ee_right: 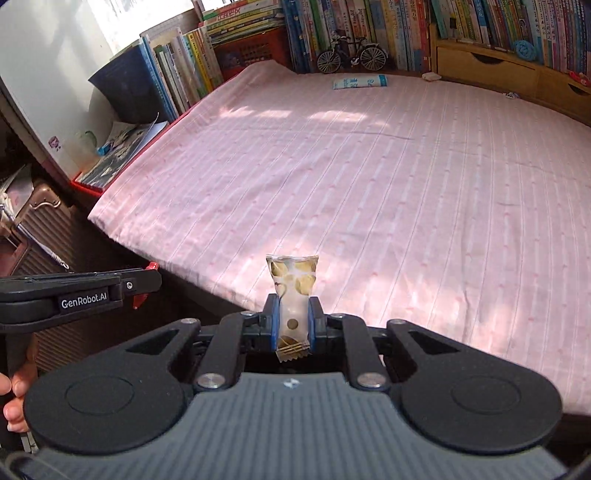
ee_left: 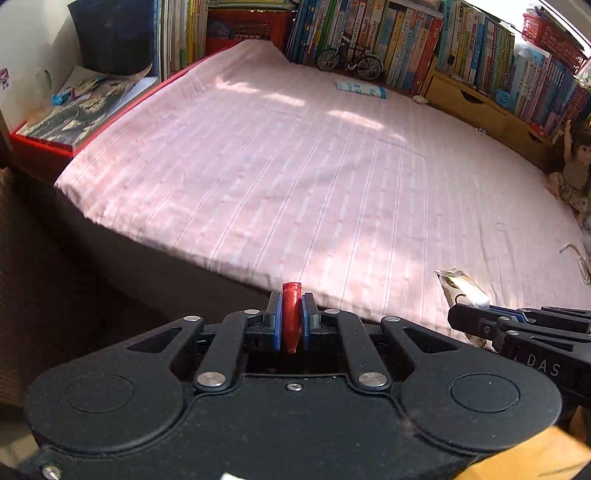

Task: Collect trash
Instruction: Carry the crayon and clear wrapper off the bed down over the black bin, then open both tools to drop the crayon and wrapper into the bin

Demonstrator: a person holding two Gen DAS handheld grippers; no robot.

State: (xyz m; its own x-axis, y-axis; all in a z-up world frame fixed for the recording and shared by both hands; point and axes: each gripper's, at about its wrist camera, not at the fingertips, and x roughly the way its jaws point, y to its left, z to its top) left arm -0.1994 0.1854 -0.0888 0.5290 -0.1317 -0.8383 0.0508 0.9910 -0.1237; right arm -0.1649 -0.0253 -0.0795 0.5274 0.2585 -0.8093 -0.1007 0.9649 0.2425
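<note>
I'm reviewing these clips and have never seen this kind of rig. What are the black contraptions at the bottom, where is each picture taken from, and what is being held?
There is no robot arm here: a person holds two hand-held grippers, each with a fisheye camera looking forward along its fingers. One picture is from the left gripper, which is shut on a small red wrapper. The other is from the right gripper, shut on a clear snack wrapper with yellowish spots. Each gripper also shows at the edge of the other's view. Ahead lies a bed with a pink striped sheet; a white and blue packet rests near its far edge, by a model bicycle and bookshelves.
</note>
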